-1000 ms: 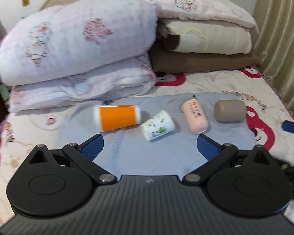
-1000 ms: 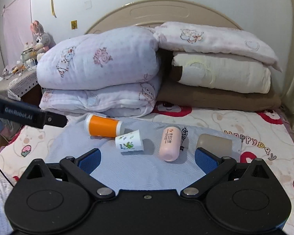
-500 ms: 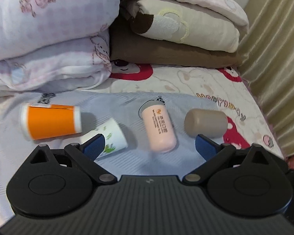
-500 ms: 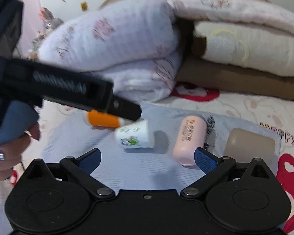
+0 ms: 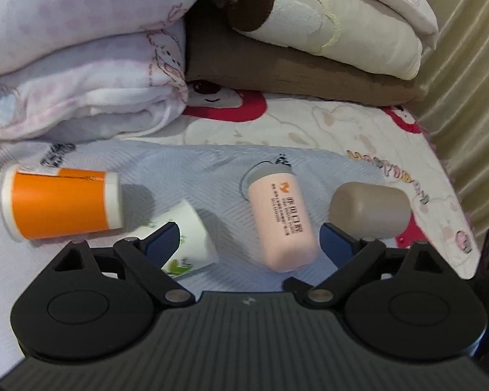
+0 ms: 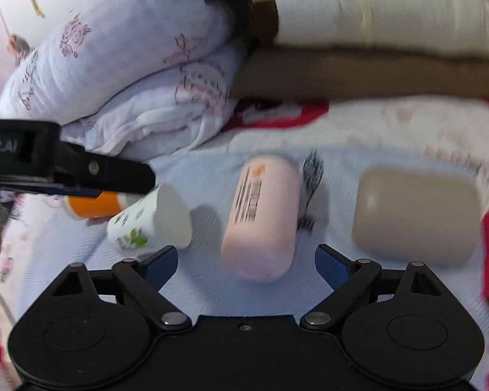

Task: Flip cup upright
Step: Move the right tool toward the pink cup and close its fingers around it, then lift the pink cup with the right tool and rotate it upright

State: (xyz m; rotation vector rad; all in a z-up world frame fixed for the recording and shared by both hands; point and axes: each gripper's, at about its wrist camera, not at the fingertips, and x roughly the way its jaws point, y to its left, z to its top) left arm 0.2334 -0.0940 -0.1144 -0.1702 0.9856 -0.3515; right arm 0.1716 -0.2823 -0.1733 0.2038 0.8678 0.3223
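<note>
Both tongs have closed in, released: pink cup (image 5: 282, 221) now lies between the left gripper (image 5: 249, 241) fingers, pickup looks imminent

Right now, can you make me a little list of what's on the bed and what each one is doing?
orange cup: lying on its side, far left
white paper cup: on its side, leaf print, beside the orange one
pink bottle: lying down, middle
tan cup: on its side, far right
grey cloth: under all four
left gripper: open, holding nothing
right gripper: open, holding nothing
upright cups: none yet
</note>
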